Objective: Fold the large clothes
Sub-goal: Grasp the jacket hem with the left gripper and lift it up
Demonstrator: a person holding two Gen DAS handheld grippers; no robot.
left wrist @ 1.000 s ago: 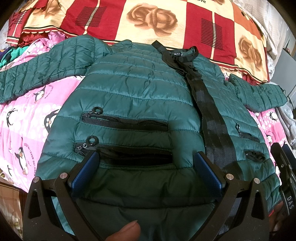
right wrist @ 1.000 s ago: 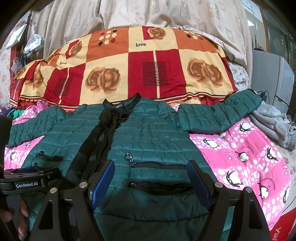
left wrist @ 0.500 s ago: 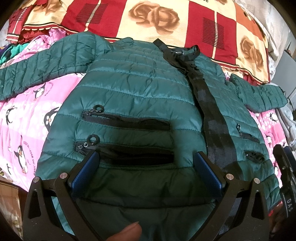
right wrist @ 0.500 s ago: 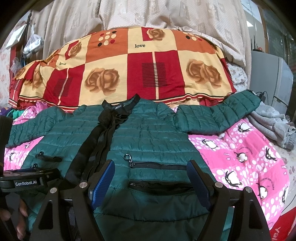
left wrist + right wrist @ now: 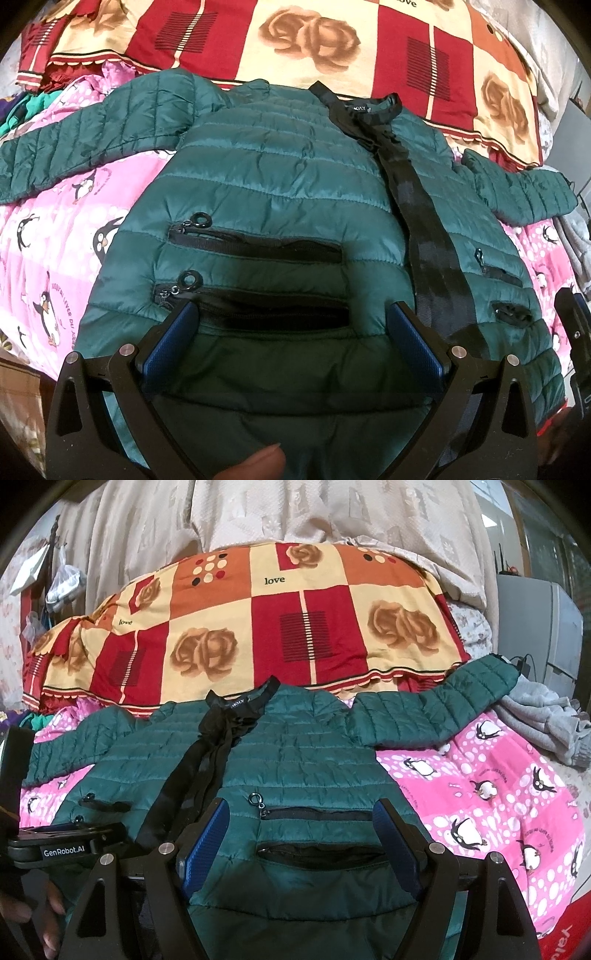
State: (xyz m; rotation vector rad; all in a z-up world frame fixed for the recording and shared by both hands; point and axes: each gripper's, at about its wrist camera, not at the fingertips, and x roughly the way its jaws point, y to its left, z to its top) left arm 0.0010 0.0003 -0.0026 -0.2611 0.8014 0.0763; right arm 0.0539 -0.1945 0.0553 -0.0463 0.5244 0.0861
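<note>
**Jacket spread flat, both tongs poised at the hem**

The green jacket (image 5: pixel 280 177) lies face up on the bed (image 5: pixel 491 794), sleeves stretched out to either side and the black front strip (image 5: pixel 424 229) running down the middle, likely laid out so that it can be folded evenly. The left tongs (image 5: pixel 291 339) stand wide over the hem by the lower pocket; the right tongs (image 5: pixel 301 834) gape likewise over the other half. Neither grips any cloth.

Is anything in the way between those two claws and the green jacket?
Nothing visible. The left gripper and right gripper both hang open right at the hem of the jacket, which lies spread flat.
</note>
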